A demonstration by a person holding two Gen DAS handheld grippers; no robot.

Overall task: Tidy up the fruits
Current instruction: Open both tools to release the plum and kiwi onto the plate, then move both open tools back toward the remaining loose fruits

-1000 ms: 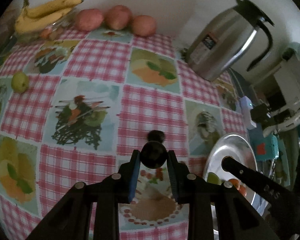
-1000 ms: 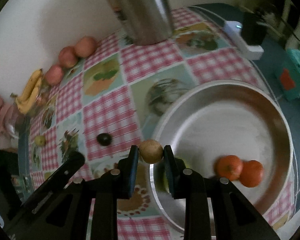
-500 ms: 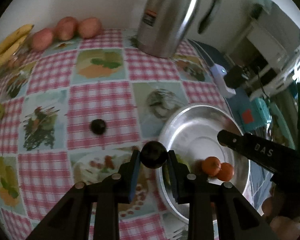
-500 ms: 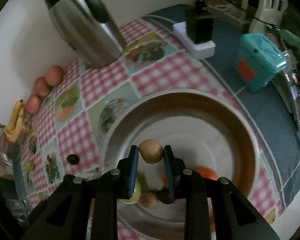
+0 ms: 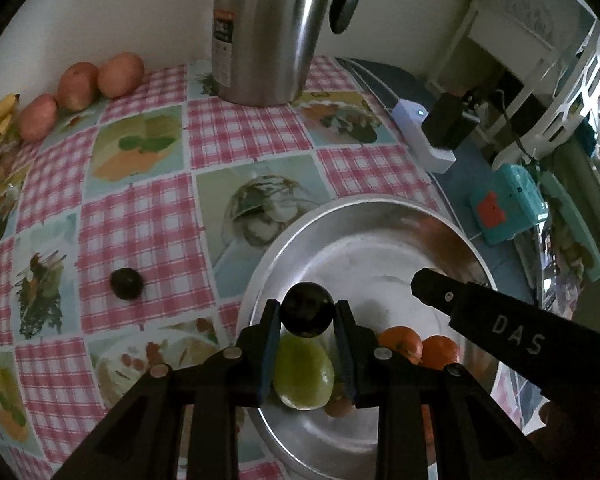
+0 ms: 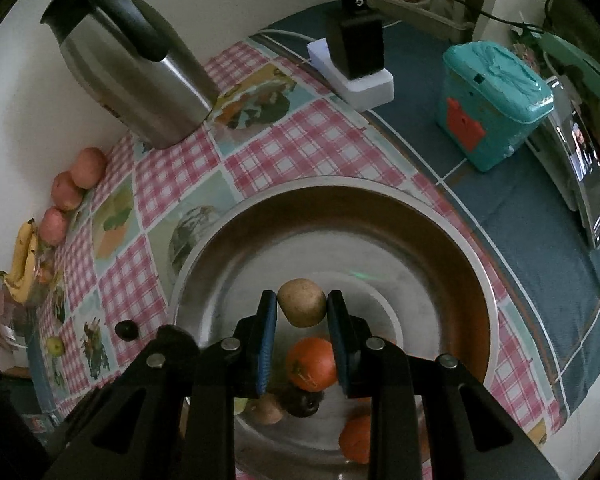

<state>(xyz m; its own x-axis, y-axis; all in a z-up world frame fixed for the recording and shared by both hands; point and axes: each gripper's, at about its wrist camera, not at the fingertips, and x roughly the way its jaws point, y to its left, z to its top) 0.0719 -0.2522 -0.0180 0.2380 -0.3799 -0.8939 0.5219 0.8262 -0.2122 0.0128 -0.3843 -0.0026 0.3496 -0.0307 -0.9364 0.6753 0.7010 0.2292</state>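
My left gripper (image 5: 307,314) is shut on a dark plum (image 5: 308,309) and holds it over the near rim of the steel bowl (image 5: 340,216). My right gripper (image 6: 302,308) is shut on a small tan fruit (image 6: 302,307) above the bowl's middle (image 6: 440,248). In the bowl lie a green fruit (image 5: 304,372), two oranges (image 5: 402,344) and, in the right wrist view, an orange (image 6: 311,364), a dark fruit (image 6: 302,402) and a brown one (image 6: 266,408). Another dark plum (image 5: 127,283) lies on the checked cloth left of the bowl.
A steel jug (image 5: 268,28) stands at the back. Three red apples (image 5: 78,84) and bananas (image 6: 22,260) lie along the wall at left. A small green fruit (image 6: 54,346) lies on the cloth. A white power strip (image 6: 352,72) and a teal box (image 6: 492,104) sit right of the bowl.
Both grippers have moved right, over the bowl, each still holding its fruit. The right gripper has gone further in, above the fruit lying in the bowl.
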